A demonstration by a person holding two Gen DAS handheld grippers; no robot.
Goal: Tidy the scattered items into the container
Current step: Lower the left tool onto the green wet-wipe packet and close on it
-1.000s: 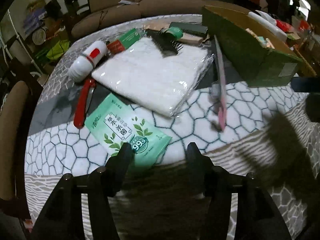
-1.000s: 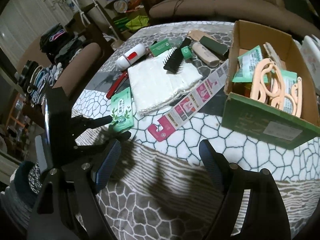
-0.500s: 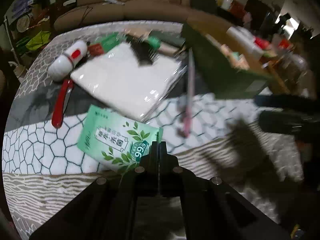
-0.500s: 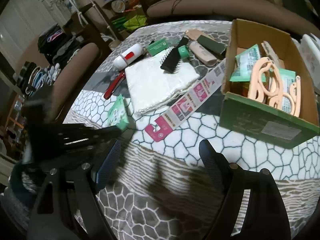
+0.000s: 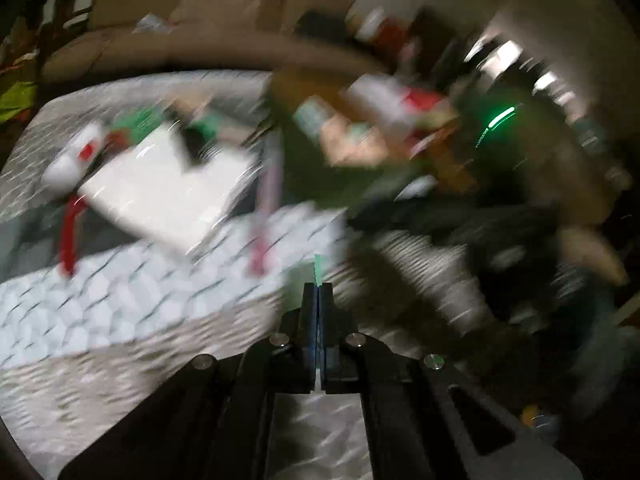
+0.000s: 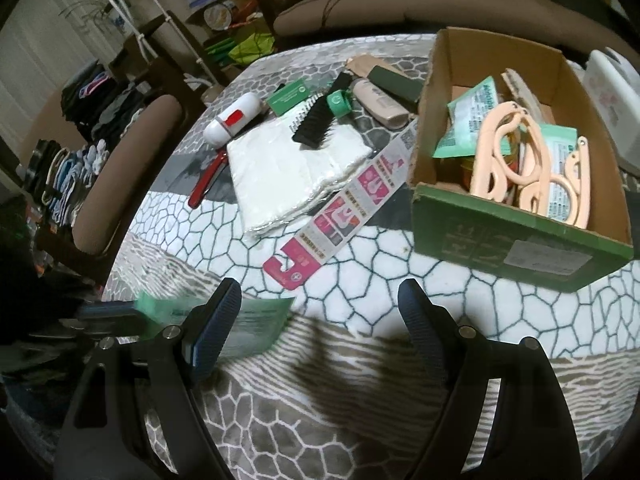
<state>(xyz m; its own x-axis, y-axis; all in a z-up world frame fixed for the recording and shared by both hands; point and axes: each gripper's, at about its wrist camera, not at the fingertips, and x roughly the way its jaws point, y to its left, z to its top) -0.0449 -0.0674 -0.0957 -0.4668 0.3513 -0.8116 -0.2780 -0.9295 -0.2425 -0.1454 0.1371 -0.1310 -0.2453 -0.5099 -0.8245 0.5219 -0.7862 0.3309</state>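
The left wrist view is smeared by motion. My left gripper (image 5: 319, 292) is shut, and a thin green edge of the wipes packet (image 5: 318, 268) sticks out between its pads. In the right wrist view the same green wipes packet (image 6: 256, 324) hangs above the table's near left edge, pinched at its left end by my left gripper (image 6: 132, 316). My right gripper (image 6: 319, 286) stands open above the patterned tablecloth with nothing between its fingers. The cardboard box (image 6: 520, 240) with a green front sits at the right and holds peach hangers (image 6: 508, 152) and green packets.
On the cloth lie a white wrapped cloth pack (image 6: 296, 168), a pink card strip (image 6: 344, 208), a black comb (image 6: 314, 124), a white and red roller (image 6: 234, 120), a red-handled tool (image 6: 206, 184) and a tube (image 6: 376, 102). A brown chair (image 6: 120, 184) stands at the left.
My left gripper shut on the green wipes packet and lifted it off the table, swinging toward the box side. My right gripper stayed open and in place.
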